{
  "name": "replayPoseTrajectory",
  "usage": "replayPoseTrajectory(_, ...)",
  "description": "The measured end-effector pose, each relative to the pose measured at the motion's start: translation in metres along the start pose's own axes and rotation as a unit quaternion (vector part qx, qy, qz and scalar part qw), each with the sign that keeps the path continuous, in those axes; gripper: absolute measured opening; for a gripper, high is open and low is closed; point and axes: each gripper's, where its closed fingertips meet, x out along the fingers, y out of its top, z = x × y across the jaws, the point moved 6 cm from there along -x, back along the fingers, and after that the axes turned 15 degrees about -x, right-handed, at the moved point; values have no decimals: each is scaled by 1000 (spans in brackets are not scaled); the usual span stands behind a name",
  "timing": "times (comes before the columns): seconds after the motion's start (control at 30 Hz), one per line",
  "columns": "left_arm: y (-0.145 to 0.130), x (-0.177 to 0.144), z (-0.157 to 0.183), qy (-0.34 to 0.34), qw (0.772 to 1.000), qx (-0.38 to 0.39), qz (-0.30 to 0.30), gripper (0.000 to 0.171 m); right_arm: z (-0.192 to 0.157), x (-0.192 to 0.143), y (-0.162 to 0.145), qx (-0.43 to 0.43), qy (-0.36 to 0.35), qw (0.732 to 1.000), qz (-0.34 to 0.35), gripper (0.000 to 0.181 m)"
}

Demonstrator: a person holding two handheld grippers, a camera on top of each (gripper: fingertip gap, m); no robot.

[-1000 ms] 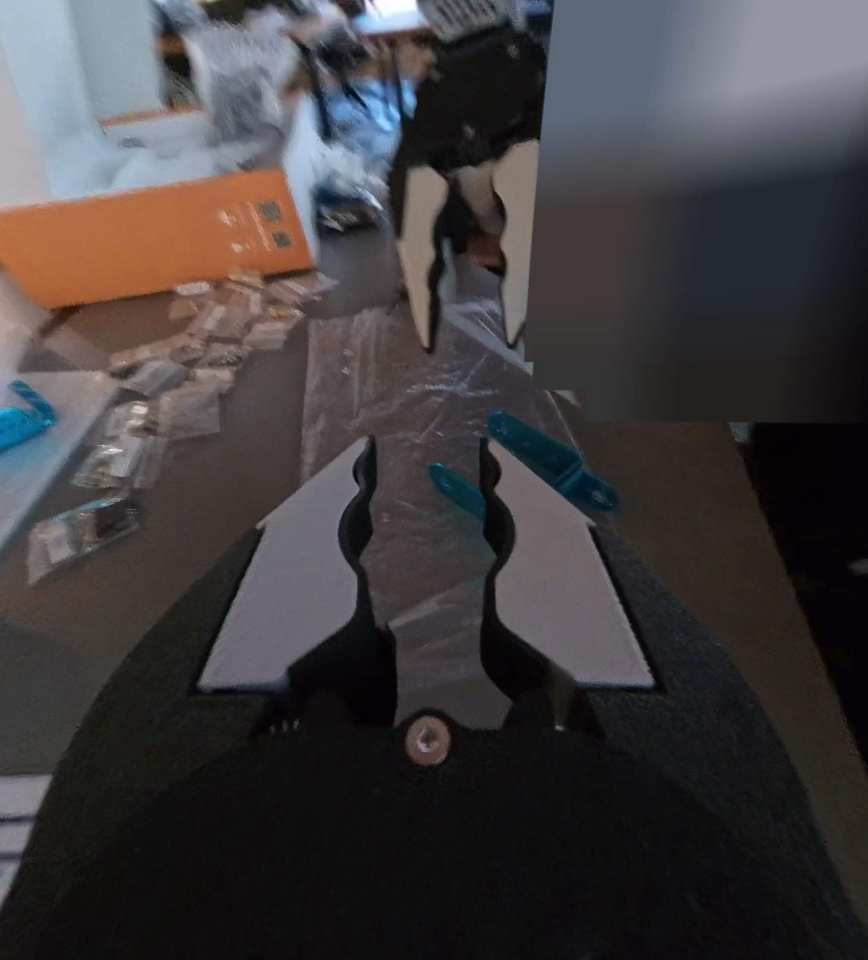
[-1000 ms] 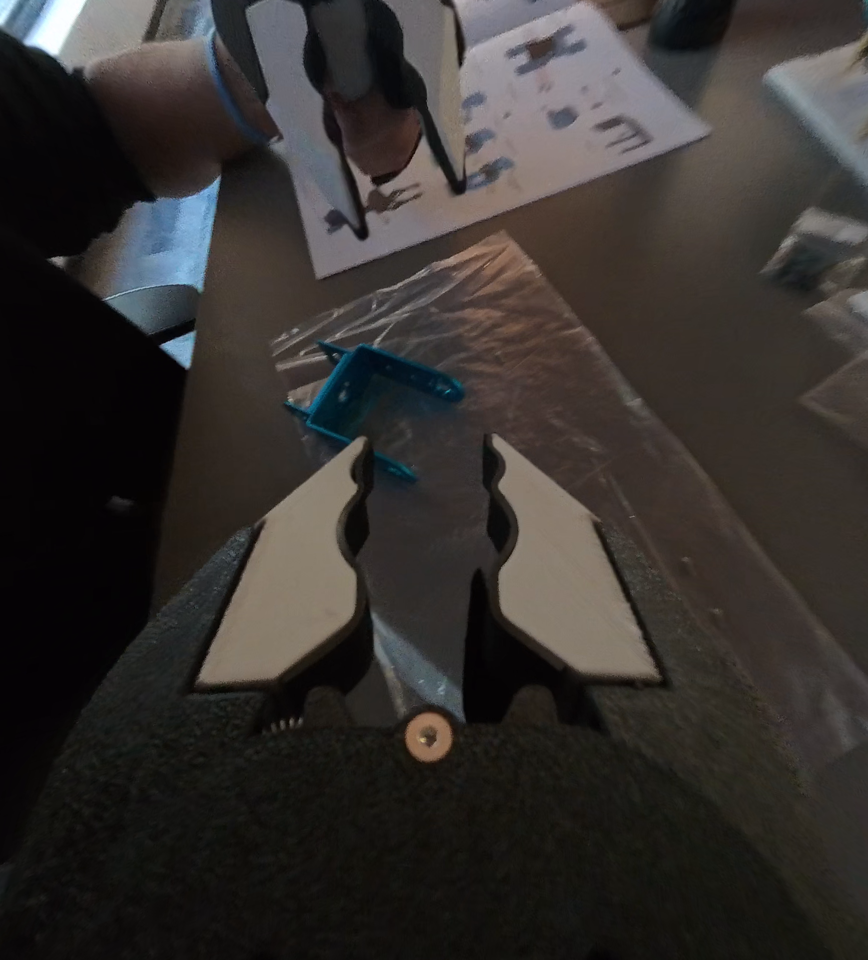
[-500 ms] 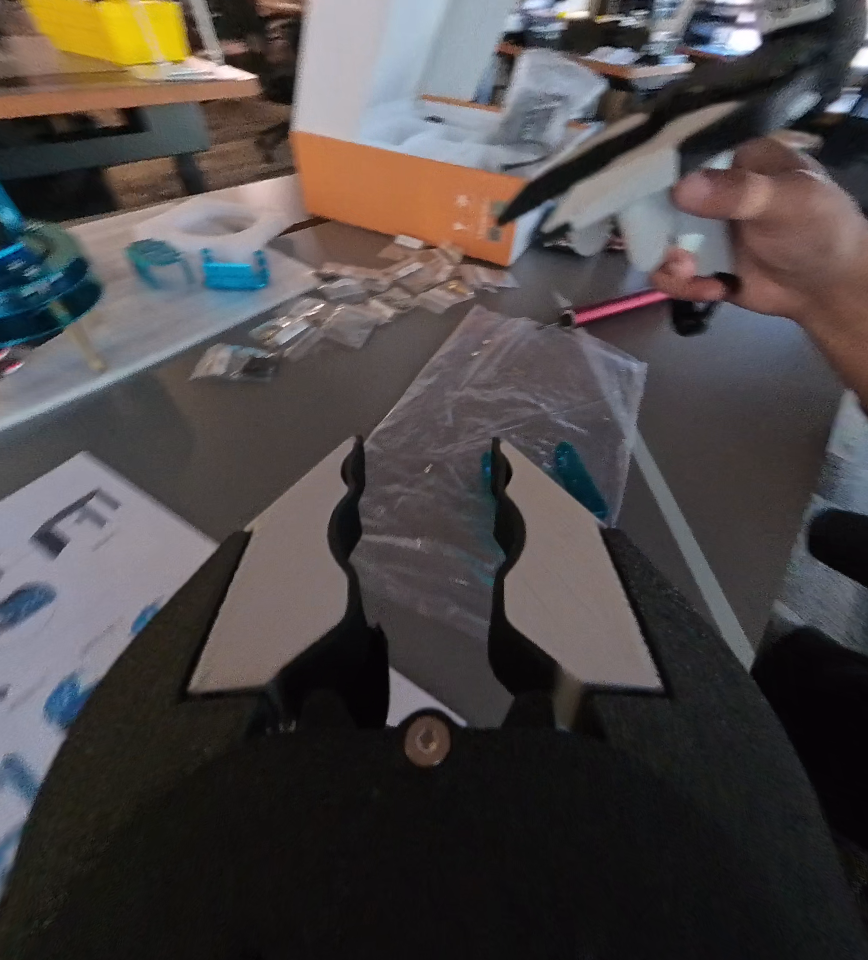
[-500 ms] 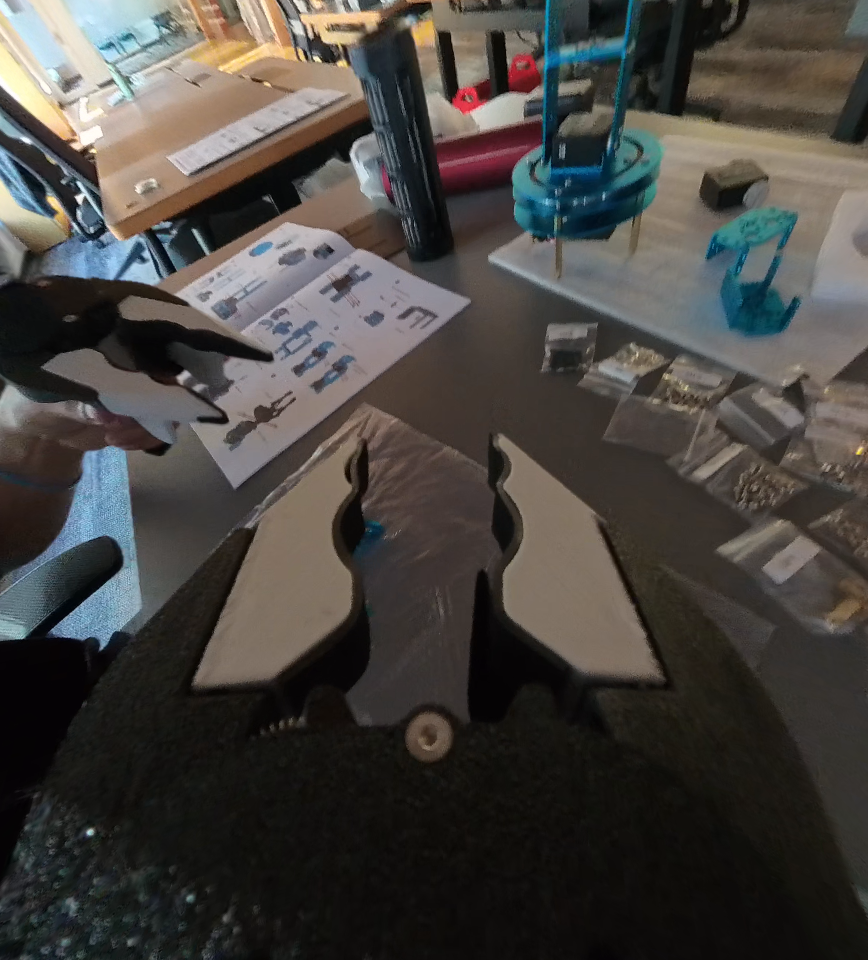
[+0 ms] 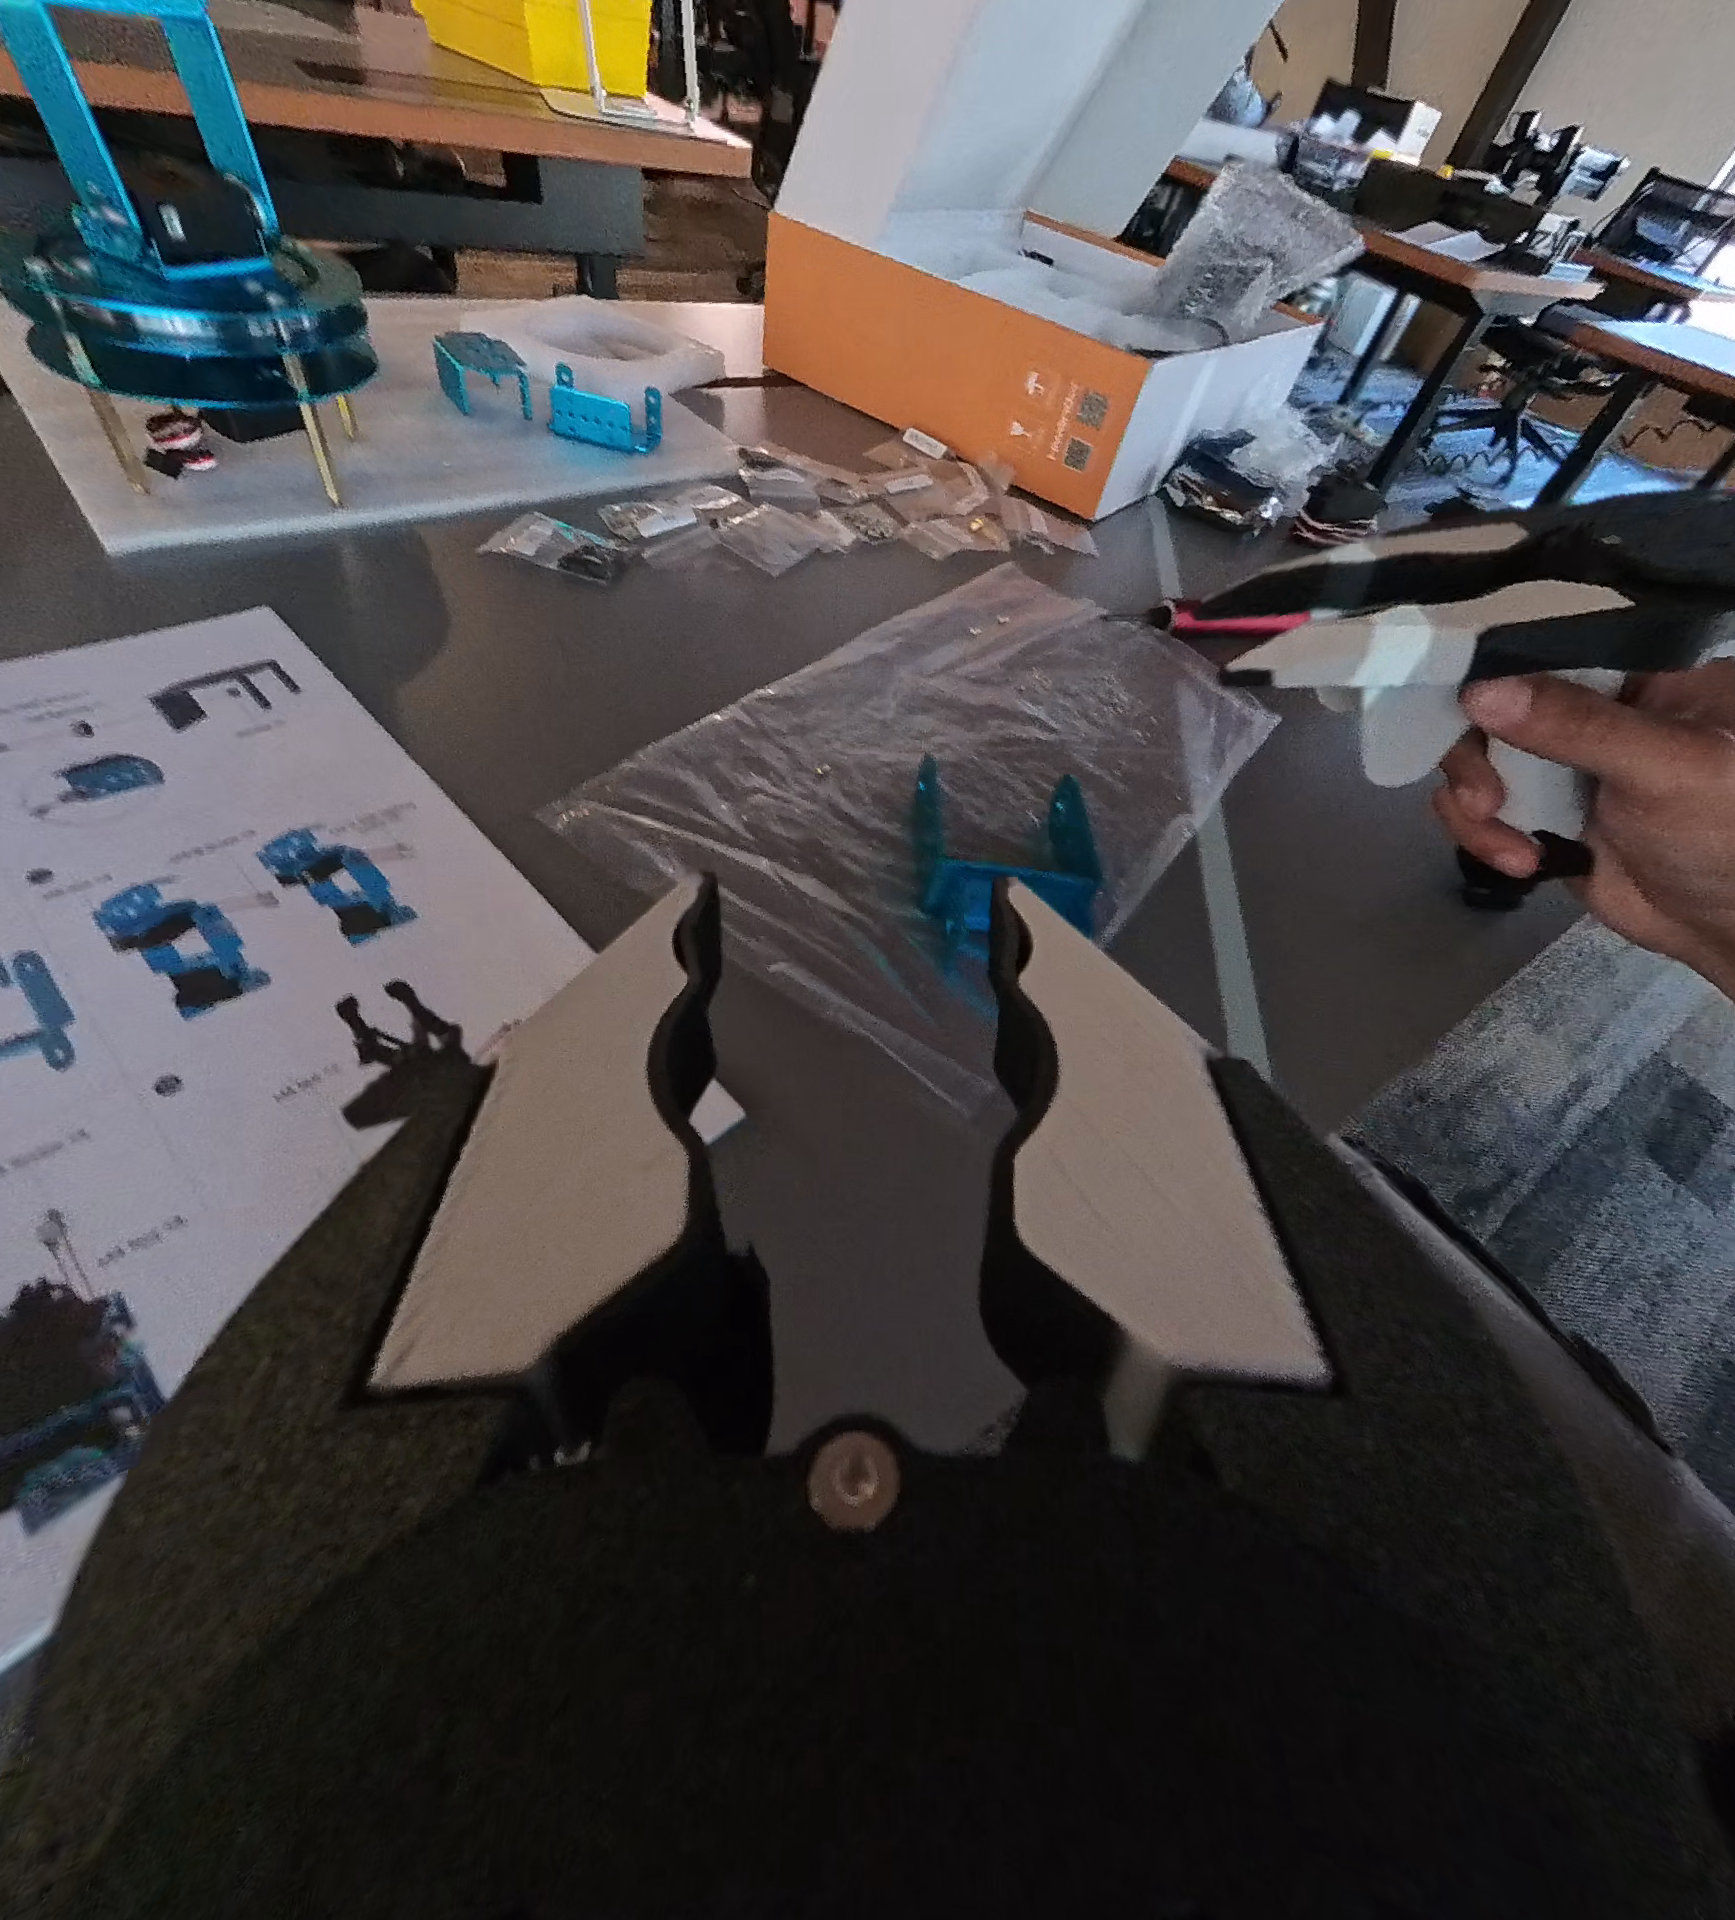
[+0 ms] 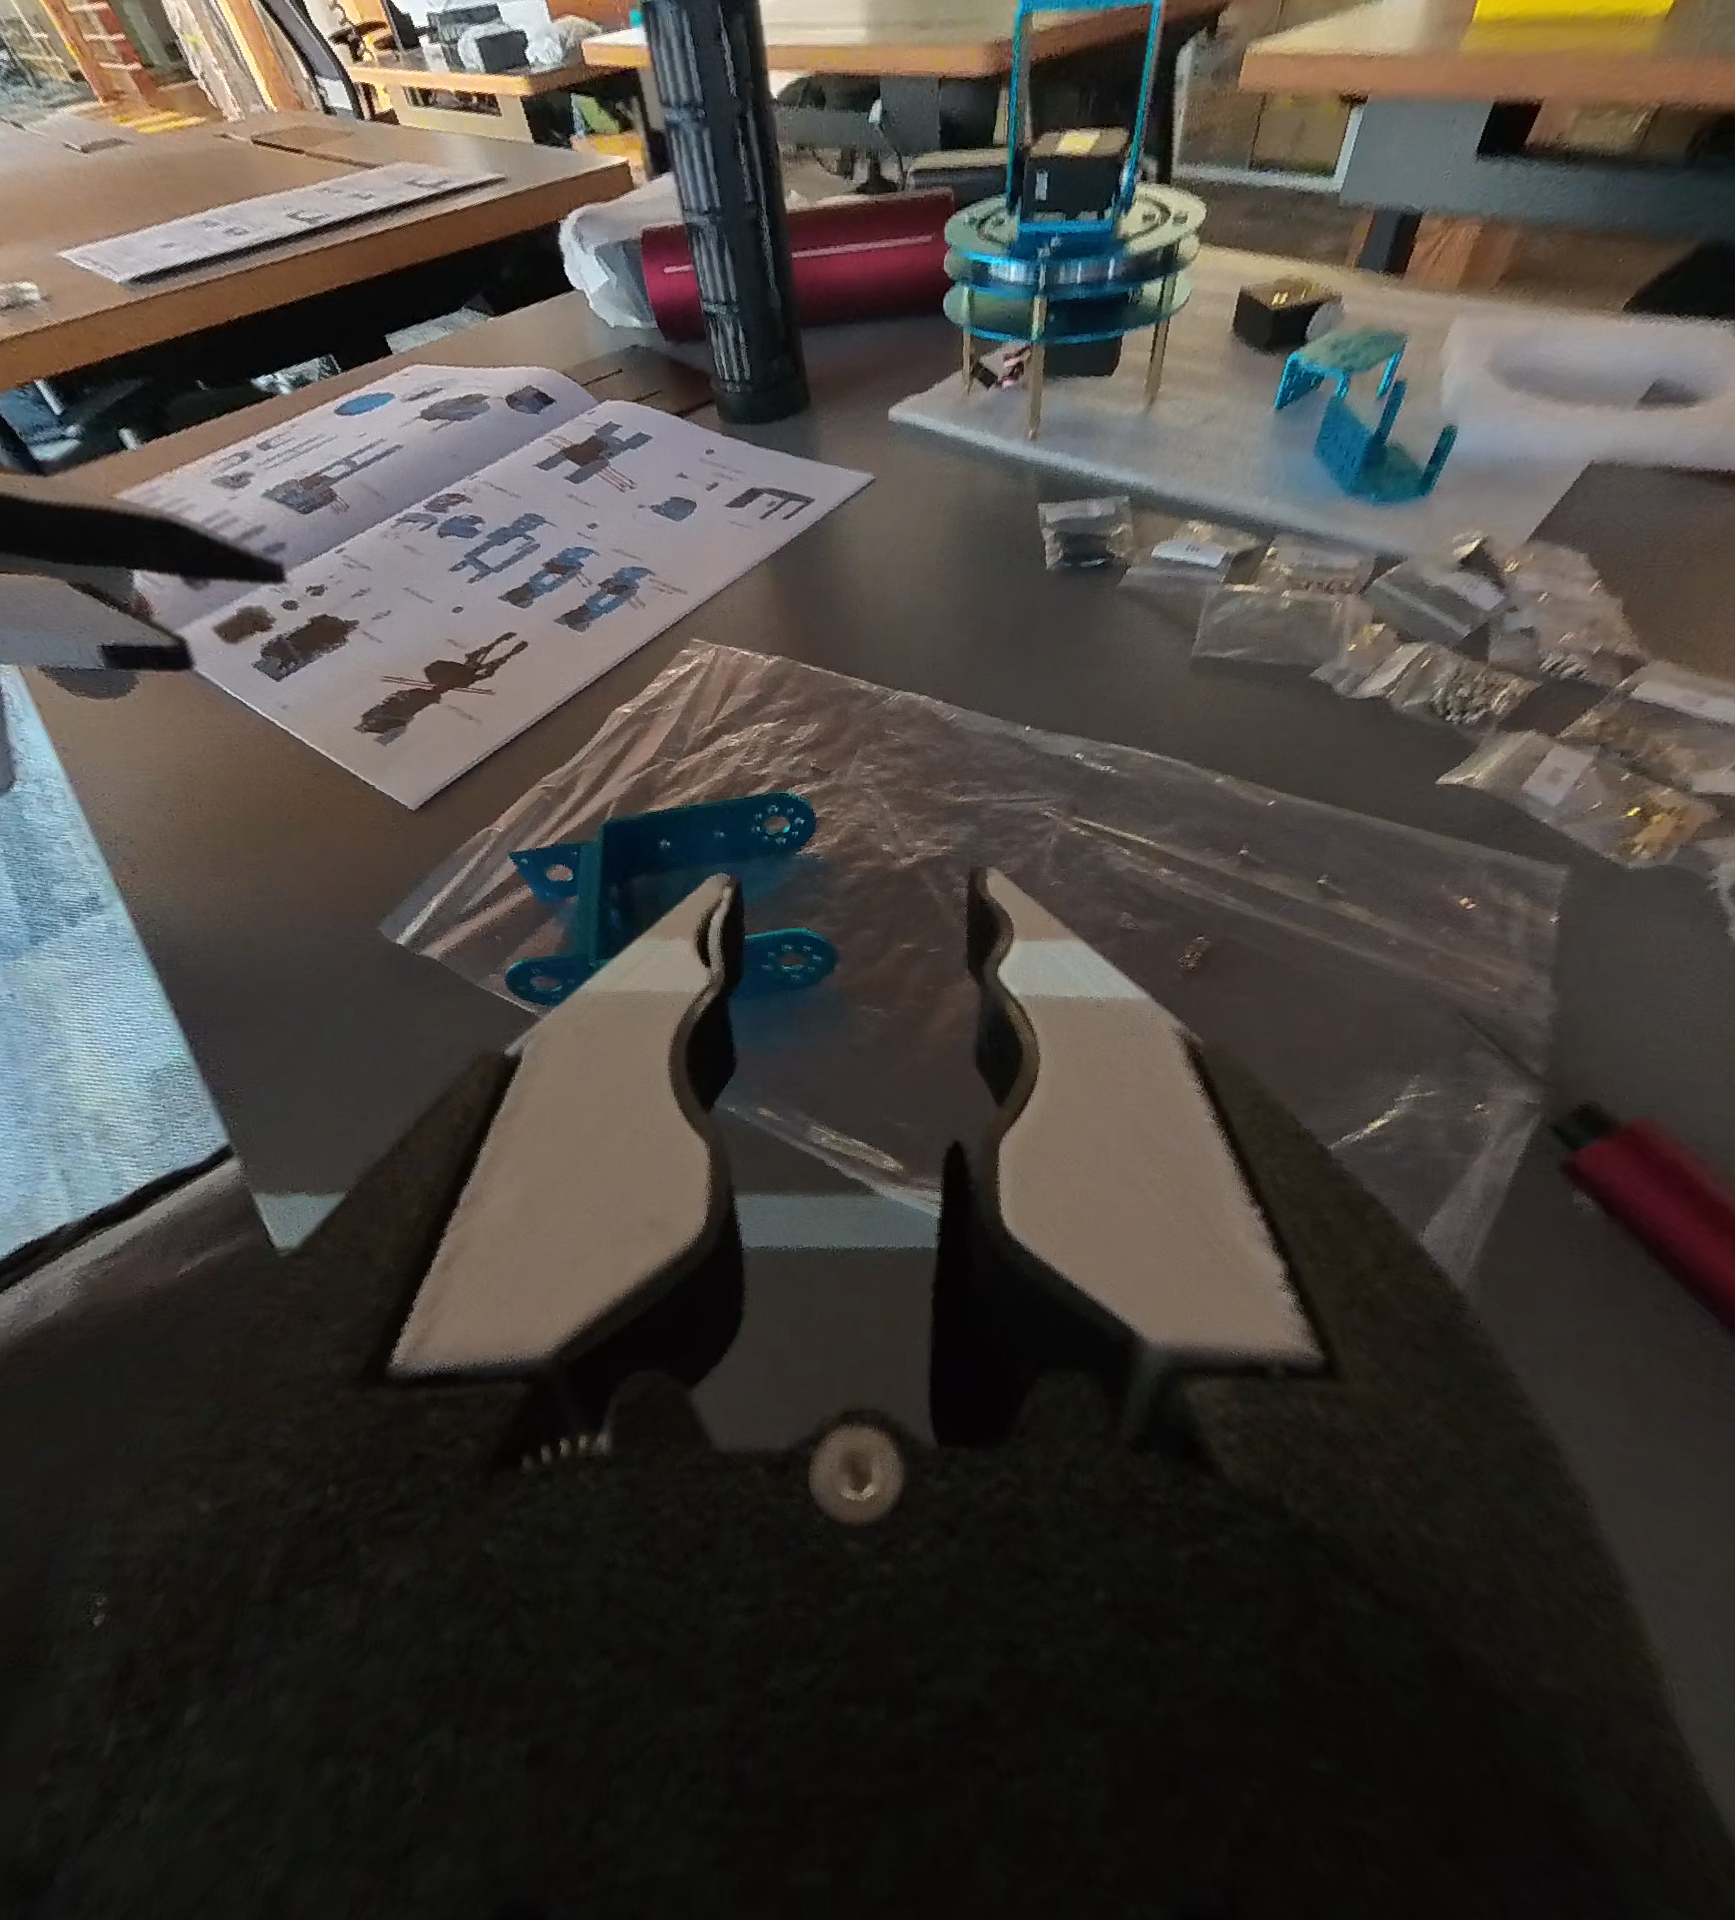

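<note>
A blue metal U-bracket (image 5: 1003, 847) lies on a clear plastic bag (image 5: 904, 769) on the dark table; it also shows in the right wrist view (image 6: 676, 904) on the bag (image 6: 1102, 862). My left gripper (image 5: 852, 904) is open and empty, held above the table just short of the bracket, which sits by its right fingertip. My right gripper (image 6: 852, 899) is open and empty, with the bracket by its left fingertip. The right gripper also shows at the right of the left wrist view (image 5: 1227, 639), held by a hand. The left gripper shows at the left edge of the right wrist view (image 6: 219, 613).
An open instruction booklet (image 6: 489, 540) lies left of the bag. Several small parts bags (image 6: 1445, 644) lie beyond it. A blue round assembly (image 6: 1071, 249) and blue brackets (image 6: 1362, 426) stand on a white board. An orange and white box (image 5: 1008, 343) is at the back. A red tool (image 6: 1704, 1247) lies at right. Between my right fingertips and the blue metal U-bracket (image 5: 1003, 847) there is roughly 9 cm.
Both grippers have lifted and tilted back from pointing down at the bracket, then swung apart to either side. The bracket and bag have not moved. Both grippers stay open.
</note>
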Motion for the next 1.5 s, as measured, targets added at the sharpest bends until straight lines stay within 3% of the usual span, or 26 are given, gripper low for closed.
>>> replayPoseTrajectory(0.13,-13,-6,-2,7,1000,6,-2,49,5,7,-8,-14,-4,1000,3,42)
replayPoseTrajectory(0.33,-14,-5,-10,10,996,88,-29,48,39,16,-3,-36,2,999,-8,32)
replayPoseTrajectory(0.5,-4,3,-10,-68,988,122,-64,43,82,37,-2,-58,127,987,-74,27)
replayPoseTrajectory(0.6,9,29,-13,-92,973,177,-116,43,93,51,-14,-135,229,952,-151,25)
replayPoseTrajectory(0.7,34,71,-18,-88,947,268,-155,38,111,58,-19,-214,266,918,-201,21)
replayPoseTrajectory(0.87,90,155,-28,-111,933,305,-155,37,140,70,-13,-228,270,915,-197,19)
replayPoseTrajectory(0.97,101,175,-33,-158,948,237,-143,38,142,74,-16,-213,265,922,-186,18)
replayPoseTrajectory(1.07,95,172,-46,-169,959,198,-112,37,139,71,-22,-223,261,919,-196,18)
replayPoseTrajectory(1.13,87,166,-53,-166,961,188,-114,37,126,66,-17,-188,307,918,-166,18)
replayPoseTrajectory(1.23,80,157,-59,-150,952,236,-121,36,108,60,-20,-180,360,899,-171,19)
replayPoseTrajectory(1.5,56,153,-40,-165,940,270,-126,34,94,63,-18,-215,299,914,-167,17)
